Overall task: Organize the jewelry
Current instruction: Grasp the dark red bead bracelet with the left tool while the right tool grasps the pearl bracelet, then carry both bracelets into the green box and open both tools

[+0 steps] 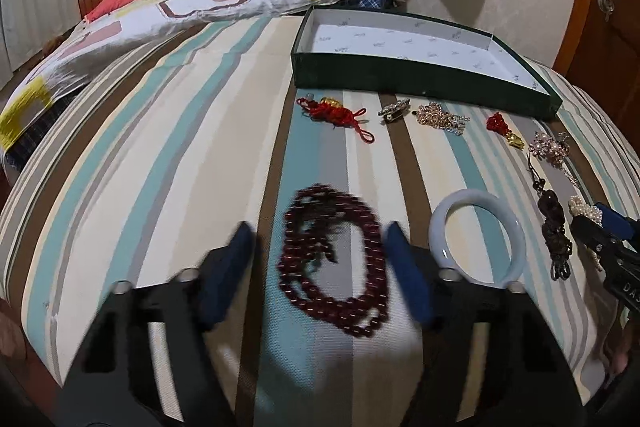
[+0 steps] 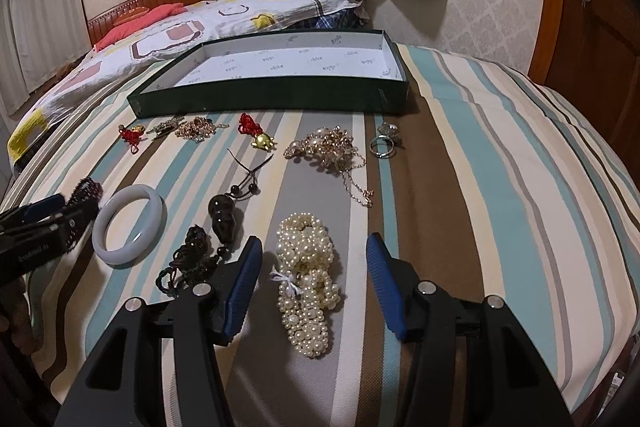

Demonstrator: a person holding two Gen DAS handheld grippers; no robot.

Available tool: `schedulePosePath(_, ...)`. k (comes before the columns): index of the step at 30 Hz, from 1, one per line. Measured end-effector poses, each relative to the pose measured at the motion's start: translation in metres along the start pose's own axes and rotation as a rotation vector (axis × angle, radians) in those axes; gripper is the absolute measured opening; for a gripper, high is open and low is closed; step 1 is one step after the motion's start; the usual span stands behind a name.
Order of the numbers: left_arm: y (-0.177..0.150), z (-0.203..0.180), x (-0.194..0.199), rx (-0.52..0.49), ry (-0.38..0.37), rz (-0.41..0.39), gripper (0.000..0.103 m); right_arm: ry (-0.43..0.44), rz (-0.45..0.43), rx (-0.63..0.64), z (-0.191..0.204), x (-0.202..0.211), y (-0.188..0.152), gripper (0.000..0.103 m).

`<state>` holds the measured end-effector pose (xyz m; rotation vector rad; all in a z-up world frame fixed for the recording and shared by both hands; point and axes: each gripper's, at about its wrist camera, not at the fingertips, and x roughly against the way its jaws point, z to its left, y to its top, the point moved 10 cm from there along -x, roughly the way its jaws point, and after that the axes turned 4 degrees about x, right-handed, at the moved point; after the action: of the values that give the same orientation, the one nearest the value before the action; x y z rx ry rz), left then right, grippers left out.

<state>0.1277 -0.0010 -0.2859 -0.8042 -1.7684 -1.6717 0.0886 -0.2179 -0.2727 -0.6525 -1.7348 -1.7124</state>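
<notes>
My left gripper [image 1: 318,239] is open, its blue fingers on either side of a dark red bead necklace [image 1: 332,263] lying on the striped bed. My right gripper [image 2: 314,251] is open around a pile of white pearls [image 2: 308,279]. A pale jade bangle [image 1: 476,237] lies right of the red beads; it also shows in the right wrist view [image 2: 129,223]. A dark carved pendant on a cord [image 2: 224,215] lies between bangle and pearls. A green box [image 2: 272,95] with white lining stands open behind; it also shows in the left wrist view [image 1: 420,79].
In front of the box lie a red knot charm [image 2: 132,135], a brooch [image 2: 164,127], a gold chain [image 2: 198,129], a red charm with gold piece [image 2: 256,133], a gold-pearl necklace [image 2: 328,149] and a ring [image 2: 384,143]. A patterned quilt [image 1: 160,11] lies far left.
</notes>
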Motion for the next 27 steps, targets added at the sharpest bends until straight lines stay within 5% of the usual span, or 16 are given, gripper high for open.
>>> schedulePosePath(9, 0.001, -0.001, 0.005, 0.023, -0.056, -0.012, 0.017, 0.014, -0.001, 0.019, 0.004, 0.002, -0.001, 0.021)
schedulePosePath(27, 0.014, -0.001, 0.016, 0.028, -0.056, -0.058, 0.016, 0.032, -0.041, -0.015, 0.002, 0.011, 0.011, 0.020)
